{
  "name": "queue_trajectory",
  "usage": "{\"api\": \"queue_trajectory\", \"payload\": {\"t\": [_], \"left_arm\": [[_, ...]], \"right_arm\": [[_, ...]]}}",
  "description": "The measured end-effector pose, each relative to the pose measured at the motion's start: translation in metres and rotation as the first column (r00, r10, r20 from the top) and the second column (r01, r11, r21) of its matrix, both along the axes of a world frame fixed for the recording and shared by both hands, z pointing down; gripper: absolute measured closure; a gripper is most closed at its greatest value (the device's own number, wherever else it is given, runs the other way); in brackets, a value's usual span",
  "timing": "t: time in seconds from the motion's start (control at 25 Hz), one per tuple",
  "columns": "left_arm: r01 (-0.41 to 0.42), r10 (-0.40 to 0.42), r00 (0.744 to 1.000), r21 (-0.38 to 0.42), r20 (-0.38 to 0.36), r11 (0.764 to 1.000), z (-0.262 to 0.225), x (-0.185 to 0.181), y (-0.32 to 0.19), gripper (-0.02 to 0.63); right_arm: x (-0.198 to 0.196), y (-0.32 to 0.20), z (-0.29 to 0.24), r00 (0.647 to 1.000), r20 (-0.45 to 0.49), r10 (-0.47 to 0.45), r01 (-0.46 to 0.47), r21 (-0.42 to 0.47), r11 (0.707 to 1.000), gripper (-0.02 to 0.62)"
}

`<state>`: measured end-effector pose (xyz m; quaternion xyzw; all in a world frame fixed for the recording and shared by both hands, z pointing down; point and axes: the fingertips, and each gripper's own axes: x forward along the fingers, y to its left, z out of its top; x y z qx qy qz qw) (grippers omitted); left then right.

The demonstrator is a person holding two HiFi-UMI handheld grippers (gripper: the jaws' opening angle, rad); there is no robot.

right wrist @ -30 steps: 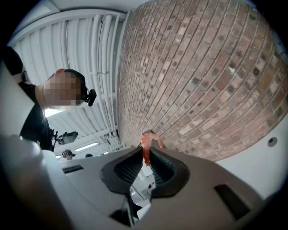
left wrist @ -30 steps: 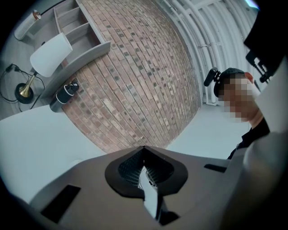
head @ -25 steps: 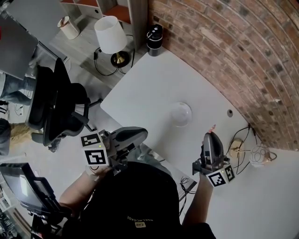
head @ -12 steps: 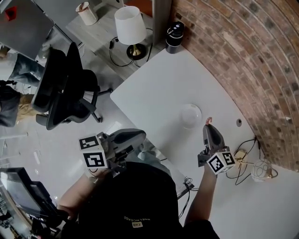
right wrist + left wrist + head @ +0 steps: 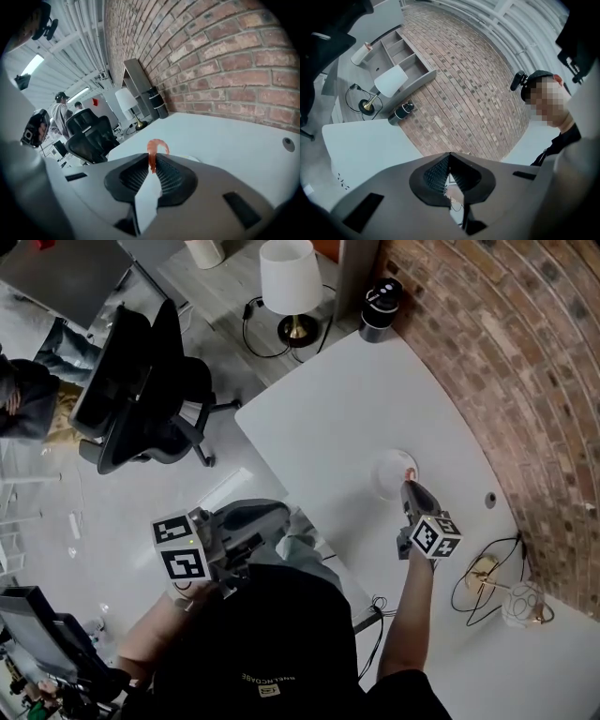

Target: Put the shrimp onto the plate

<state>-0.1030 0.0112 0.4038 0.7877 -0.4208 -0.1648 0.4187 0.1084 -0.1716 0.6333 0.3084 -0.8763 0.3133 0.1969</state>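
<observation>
Shrimp (image 5: pixel 410 473) now over plate (image 5: pixel 383 471), right tongs (image 5: pixel 409 486) advanced

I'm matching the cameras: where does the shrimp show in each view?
Head view: shrimp at the right gripper's tip, by the plate's edge.
Left gripper view: not in it.
Right gripper view: shrimp at centre, between the jaws.
Landmark: the lamp, left of centre in both gripper views.

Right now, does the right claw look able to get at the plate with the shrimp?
Likely yes. The right claw, shut on the shrimp, hangs at the near rim of the plate, and nothing stands between them in the head view.
</observation>
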Motion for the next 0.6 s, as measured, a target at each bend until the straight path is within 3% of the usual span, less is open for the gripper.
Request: {"api": "queue_trajectory", "payload": {"t": [0.24,0.6], "left_arm": [[0.053,-0.053,0.999,-0.048,0.004,0.997,0.008,-0.001,0.006,0.603],[0.082,-0.082,0.997,-0.11,-0.002,0.991,0.019,0.003,0.009,0.603]], "right_arm": [[-0.001,-0.003,0.049,0.992,-0.123,-0.034,0.026,-0.07,0.997,0.546],[-0.006,-0.007,0.093,0.975,-0.21,-0.073,0.044,-0.138,0.989,0.546]]}}
